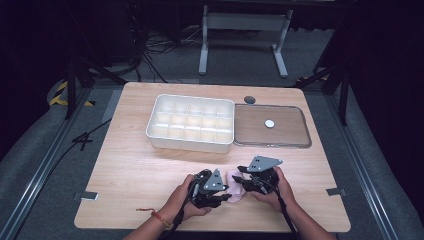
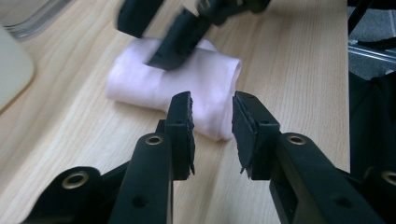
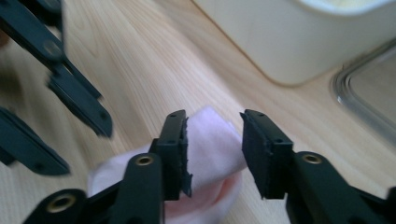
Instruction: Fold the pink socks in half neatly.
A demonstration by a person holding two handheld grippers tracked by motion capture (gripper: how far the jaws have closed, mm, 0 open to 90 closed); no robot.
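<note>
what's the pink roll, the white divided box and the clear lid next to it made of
The pink roll looks like soft matte cloth: it folds and creases with no shine. The white divided box seems to be moulded plastic, smooth and slightly glossy, with rounded corners and thin walls. The clear lid is probably transparent plastic, since the wood grain shows through it, though glass cannot be ruled out.

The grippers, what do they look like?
Both the left gripper and right gripper are black, each topped by a grey three-cornered plate. Their fingers end in flat black pads, with brass rivets. Black cables trail back. A red-orange wristband is worn.
</note>
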